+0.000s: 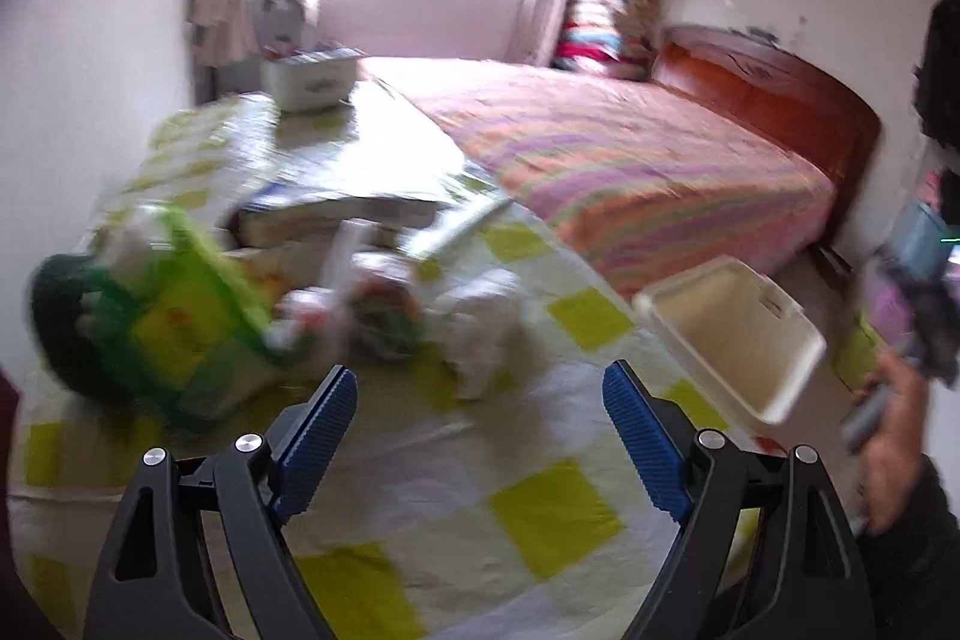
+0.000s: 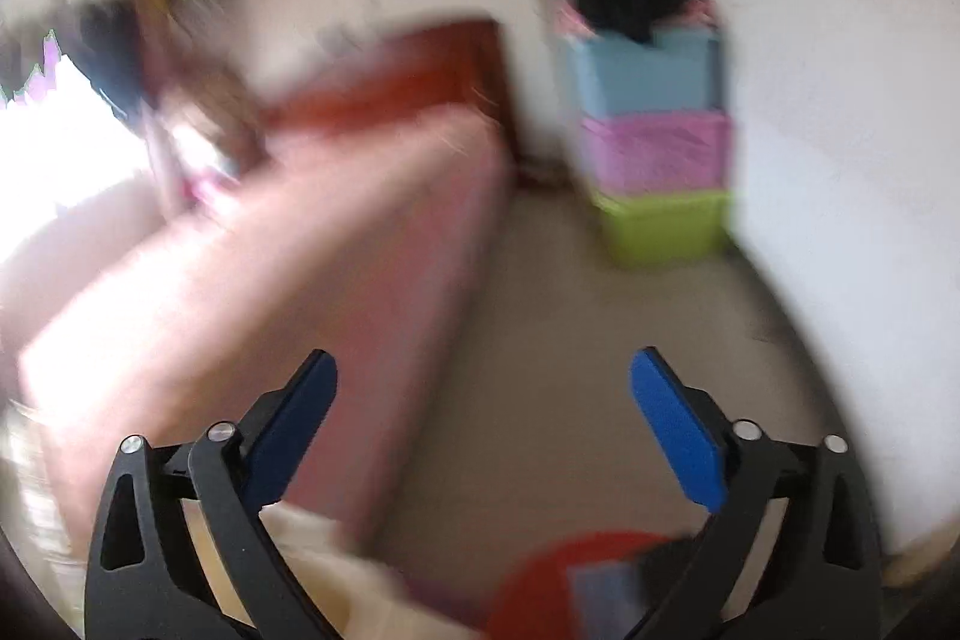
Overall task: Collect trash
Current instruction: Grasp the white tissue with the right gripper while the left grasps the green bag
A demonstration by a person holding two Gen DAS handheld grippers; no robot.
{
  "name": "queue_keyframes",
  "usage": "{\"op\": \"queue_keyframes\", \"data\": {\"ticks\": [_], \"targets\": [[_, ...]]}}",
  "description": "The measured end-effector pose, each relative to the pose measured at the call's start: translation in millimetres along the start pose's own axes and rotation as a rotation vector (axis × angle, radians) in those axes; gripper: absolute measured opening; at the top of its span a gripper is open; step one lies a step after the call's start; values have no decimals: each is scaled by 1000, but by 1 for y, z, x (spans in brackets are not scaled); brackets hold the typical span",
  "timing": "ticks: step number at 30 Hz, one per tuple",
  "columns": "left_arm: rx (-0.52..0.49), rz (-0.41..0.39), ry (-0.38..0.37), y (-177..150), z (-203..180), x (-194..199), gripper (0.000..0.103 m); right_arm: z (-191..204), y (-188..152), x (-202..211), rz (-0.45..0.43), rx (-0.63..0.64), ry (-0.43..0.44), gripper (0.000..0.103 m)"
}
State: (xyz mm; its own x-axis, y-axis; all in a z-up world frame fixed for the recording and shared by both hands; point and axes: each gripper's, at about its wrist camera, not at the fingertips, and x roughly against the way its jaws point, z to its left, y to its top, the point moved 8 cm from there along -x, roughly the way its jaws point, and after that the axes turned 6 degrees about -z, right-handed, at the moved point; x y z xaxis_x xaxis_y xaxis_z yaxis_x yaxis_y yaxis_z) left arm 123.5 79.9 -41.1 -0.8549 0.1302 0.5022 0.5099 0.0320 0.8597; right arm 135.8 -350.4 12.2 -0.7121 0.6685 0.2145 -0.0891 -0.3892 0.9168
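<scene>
**Trash scattered on the checked cloth**

The trash (image 1: 384, 310) is a blurred pile of crumpled white paper and soft plastic wrappers on a table cloth (image 1: 540, 508) with yellow-green squares. Beside it lies one green woven bag (image 1: 150, 322). One cream plastic tray (image 1: 732, 334), rectangular with smooth walls, is at the right edge of the table. The left gripper (image 1: 480, 436) stands released over the cloth, nothing between its ribbed blue pads. The right gripper (image 2: 483, 418) is also released and empty, facing three stacked plastic boxes (image 2: 654, 142): blue, pink, green.

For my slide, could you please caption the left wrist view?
Open left gripper above a yellow-checked quilt, facing crumpled white trash and a green bag.
</scene>
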Motion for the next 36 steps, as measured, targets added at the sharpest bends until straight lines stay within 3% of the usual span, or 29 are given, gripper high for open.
{"op": "queue_keyframes", "data": {"ticks": [3, 6, 9, 13, 16, 19, 32, 35, 36], "targets": [[9, -39, 103, 1, 29, 10, 82, 88, -12, 51, 27, 90, 469, 98], [13, -71, 170, 6, 49, 20, 82, 181, -68, 109, 236, 292, 862, 98], [13, -96, 231, 6, 70, 29, 82, 235, -118, 165, 380, 459, 1065, 97], [41, -91, 266, -1, 99, 32, 82, 257, -167, 193, 448, 619, 1085, 97], [63, -61, 302, -11, 120, 29, 82, 260, -192, 177, 579, 610, 1061, 97], [81, -45, 327, -17, 135, 28, 82, 263, -219, 165, 691, 605, 977, 97], [165, 7, 331, -32, 164, 21, 82, 285, -266, 145, 751, 718, 866, 97], [180, 16, 329, -35, 168, 19, 82, 287, -272, 143, 781, 715, 871, 86], [183, 19, 330, -36, 169, 18, 82, 287, -275, 142, 798, 717, 872, 75]]}}
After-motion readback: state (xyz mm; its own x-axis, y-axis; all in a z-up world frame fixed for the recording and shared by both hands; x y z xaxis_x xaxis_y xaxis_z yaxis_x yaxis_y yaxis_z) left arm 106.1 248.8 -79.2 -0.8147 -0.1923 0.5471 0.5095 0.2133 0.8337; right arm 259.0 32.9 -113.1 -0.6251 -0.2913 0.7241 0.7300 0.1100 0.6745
